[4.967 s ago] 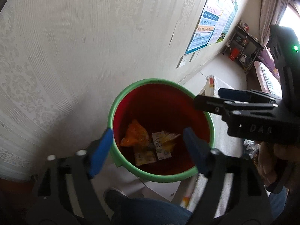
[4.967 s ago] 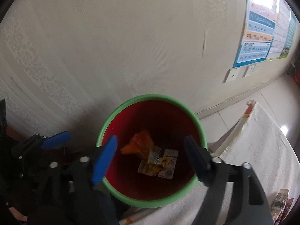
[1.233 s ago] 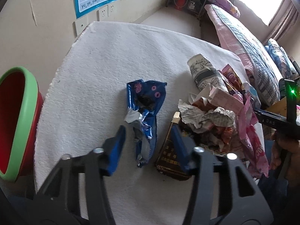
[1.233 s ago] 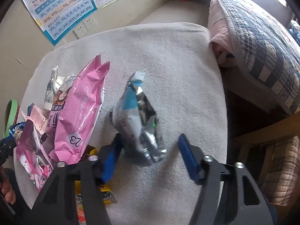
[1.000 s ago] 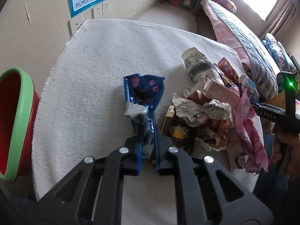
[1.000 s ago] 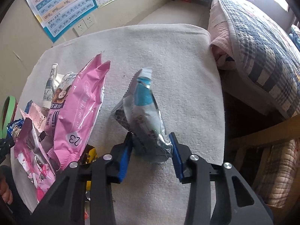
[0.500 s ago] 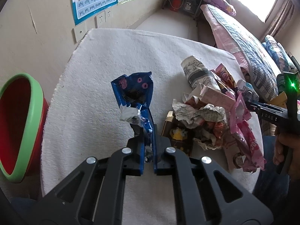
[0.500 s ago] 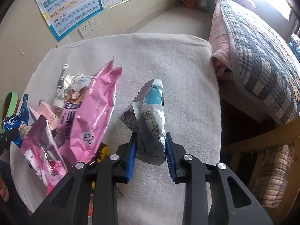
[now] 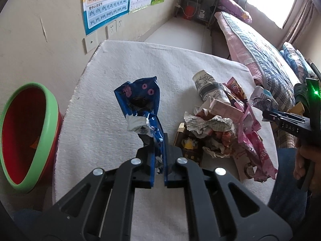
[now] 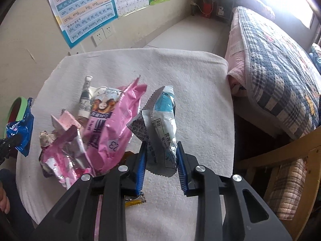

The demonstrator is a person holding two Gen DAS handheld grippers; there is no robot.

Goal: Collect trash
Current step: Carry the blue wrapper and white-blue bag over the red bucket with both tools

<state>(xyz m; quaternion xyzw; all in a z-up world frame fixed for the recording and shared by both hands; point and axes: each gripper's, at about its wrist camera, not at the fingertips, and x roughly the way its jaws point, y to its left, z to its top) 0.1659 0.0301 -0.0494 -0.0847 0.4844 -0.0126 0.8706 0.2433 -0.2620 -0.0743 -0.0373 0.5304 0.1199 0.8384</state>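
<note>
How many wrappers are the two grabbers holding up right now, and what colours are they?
Blue wrapper, in the left gripper: 1
Silver and light-blue wrapper, in the right gripper: 1
Total held: 2

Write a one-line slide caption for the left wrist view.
Left hand-held gripper shut on a blue wrapper above the white cloth, bin at left.

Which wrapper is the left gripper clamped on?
The blue wrapper with pink rings, pinched in the left gripper. The silver-and-blue wrapper sits in the right gripper; the pink wrapper lies in the pile.
</note>
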